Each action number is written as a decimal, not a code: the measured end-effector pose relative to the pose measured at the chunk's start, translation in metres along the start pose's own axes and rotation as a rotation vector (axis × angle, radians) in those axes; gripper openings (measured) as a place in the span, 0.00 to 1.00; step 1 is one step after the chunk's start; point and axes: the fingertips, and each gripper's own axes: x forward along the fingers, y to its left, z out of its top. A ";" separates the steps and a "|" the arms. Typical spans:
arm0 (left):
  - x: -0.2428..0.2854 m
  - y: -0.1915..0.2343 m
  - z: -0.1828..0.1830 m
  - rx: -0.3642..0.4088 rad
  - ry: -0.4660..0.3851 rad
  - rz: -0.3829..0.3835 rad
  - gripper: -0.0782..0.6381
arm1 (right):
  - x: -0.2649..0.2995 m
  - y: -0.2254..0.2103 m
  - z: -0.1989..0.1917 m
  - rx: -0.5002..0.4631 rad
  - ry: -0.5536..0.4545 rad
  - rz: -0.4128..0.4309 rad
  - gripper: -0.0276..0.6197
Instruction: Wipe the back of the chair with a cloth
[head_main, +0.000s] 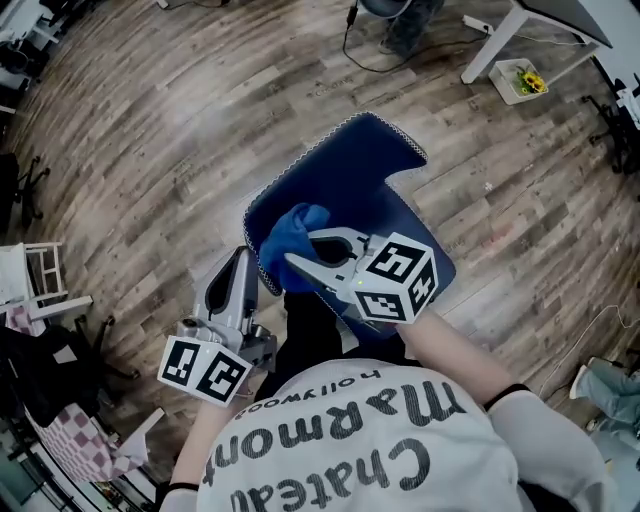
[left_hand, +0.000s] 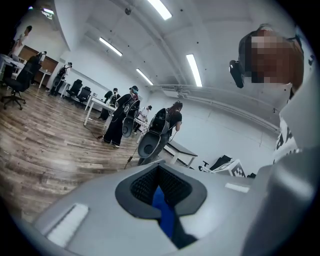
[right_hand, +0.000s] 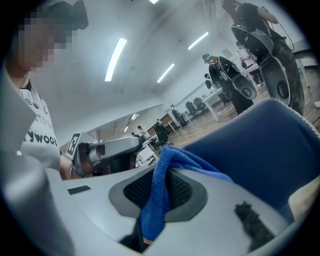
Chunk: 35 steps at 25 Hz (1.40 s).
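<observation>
Head view, nearest first: the person's printed white shirt (head_main: 350, 440) fills the bottom edge. Just ahead of it the left claw (head_main: 240, 258) points away from the body, just beside the near left edge of the blue chair (head_main: 370, 180). Its jaws are pressed together. In the left gripper view the slit between them shows only a thin blue strip, and I cannot tell what that strip belongs to.

To its right, the right claw (head_main: 300, 255) pinches the blue cloth (head_main: 295, 228), which is bunched against the chair's near edge. The right gripper view shows the cloth clamped between the dark pads, folding over them and hanging down, with the chair's blue padding just beyond.

Past the chair lies the wooden floor (head_main: 150, 130), and a white desk leg (head_main: 490, 45) stands far off at upper right.
</observation>
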 end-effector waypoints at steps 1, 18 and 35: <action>-0.001 0.003 -0.005 -0.002 0.019 -0.001 0.12 | 0.006 0.000 -0.003 0.007 0.000 0.011 0.14; 0.024 0.027 -0.032 -0.043 0.137 -0.050 0.12 | 0.004 -0.084 0.012 0.106 -0.106 -0.164 0.14; 0.021 0.017 -0.060 -0.038 0.211 -0.089 0.12 | -0.085 -0.189 0.033 0.083 -0.239 -0.568 0.14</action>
